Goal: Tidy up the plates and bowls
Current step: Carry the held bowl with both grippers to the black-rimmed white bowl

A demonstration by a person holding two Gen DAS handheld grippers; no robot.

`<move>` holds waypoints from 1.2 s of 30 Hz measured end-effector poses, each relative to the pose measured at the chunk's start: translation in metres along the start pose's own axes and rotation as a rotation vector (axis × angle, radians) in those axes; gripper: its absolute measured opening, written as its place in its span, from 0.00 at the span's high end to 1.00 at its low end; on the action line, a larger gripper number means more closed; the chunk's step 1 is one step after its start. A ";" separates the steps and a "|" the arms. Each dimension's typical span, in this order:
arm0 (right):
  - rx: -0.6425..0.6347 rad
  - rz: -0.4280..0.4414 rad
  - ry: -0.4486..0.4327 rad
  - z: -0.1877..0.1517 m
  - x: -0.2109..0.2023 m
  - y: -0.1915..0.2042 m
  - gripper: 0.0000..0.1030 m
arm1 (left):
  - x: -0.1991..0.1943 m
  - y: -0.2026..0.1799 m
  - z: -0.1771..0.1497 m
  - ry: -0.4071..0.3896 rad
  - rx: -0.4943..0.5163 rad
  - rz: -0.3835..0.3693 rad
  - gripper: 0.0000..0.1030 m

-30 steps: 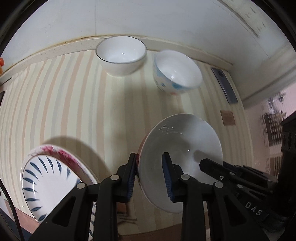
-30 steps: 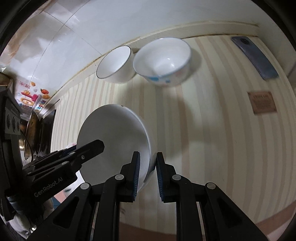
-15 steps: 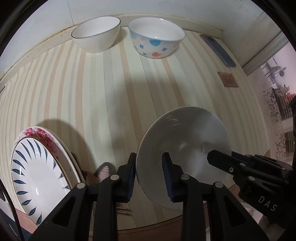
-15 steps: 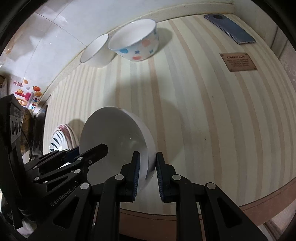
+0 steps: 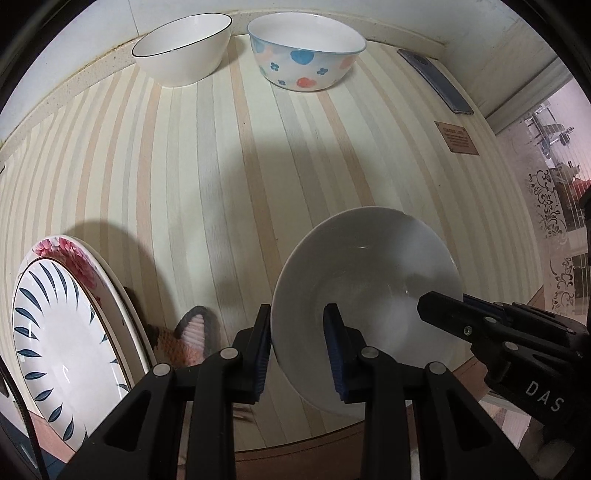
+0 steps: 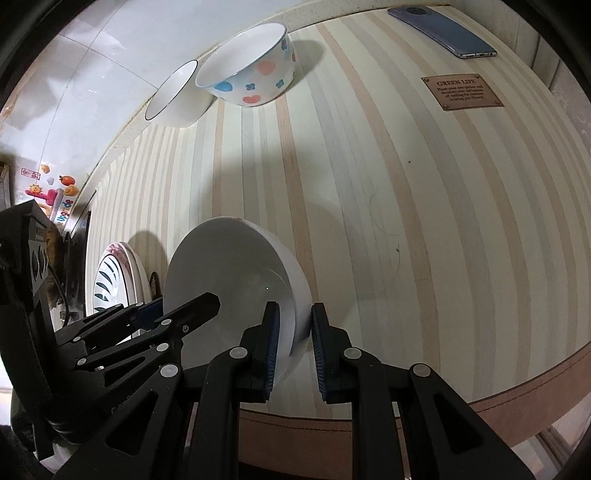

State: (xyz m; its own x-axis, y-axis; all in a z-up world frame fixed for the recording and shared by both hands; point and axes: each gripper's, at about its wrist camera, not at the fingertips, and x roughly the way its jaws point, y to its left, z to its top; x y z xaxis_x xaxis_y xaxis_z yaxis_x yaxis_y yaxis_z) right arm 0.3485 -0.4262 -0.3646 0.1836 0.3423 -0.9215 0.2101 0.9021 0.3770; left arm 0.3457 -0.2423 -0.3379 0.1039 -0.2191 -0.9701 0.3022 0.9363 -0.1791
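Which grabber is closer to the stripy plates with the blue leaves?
The left gripper. It holds the white bowl's rim on the side facing the stacked plates. The right gripper grips the opposite rim, farther away.

Ahead of me the striped table lies bare; 2 bowls block the far edge, stacked plates crowd my left.

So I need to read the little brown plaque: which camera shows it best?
The right wrist view: the plaque is large enough to read its heading, "GREEN LIFE", near the phone. In the left wrist view it is small at the right edge, its text illegible.
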 end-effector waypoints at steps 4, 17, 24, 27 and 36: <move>0.003 0.008 0.015 0.003 0.000 -0.002 0.81 | -0.002 0.001 0.000 0.008 0.002 0.002 0.76; 0.016 0.081 -0.002 0.025 -0.039 -0.006 0.78 | -0.077 0.000 0.026 -0.125 0.012 0.004 0.71; 0.034 0.143 -0.102 0.104 -0.065 -0.008 0.46 | -0.072 0.027 0.112 -0.167 -0.102 0.000 0.69; 0.047 0.145 -0.117 0.146 -0.051 -0.010 0.46 | -0.050 0.042 0.153 -0.151 -0.153 -0.010 0.69; 0.102 0.153 -0.093 0.232 0.012 -0.014 0.55 | 0.008 0.050 0.210 -0.060 -0.163 -0.037 0.70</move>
State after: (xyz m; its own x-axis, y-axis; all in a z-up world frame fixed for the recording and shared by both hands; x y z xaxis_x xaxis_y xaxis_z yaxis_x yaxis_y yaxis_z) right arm 0.5709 -0.4959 -0.3592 0.3080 0.4430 -0.8419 0.2680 0.8087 0.5236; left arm 0.5606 -0.2550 -0.3203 0.1536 -0.2655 -0.9518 0.1498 0.9583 -0.2432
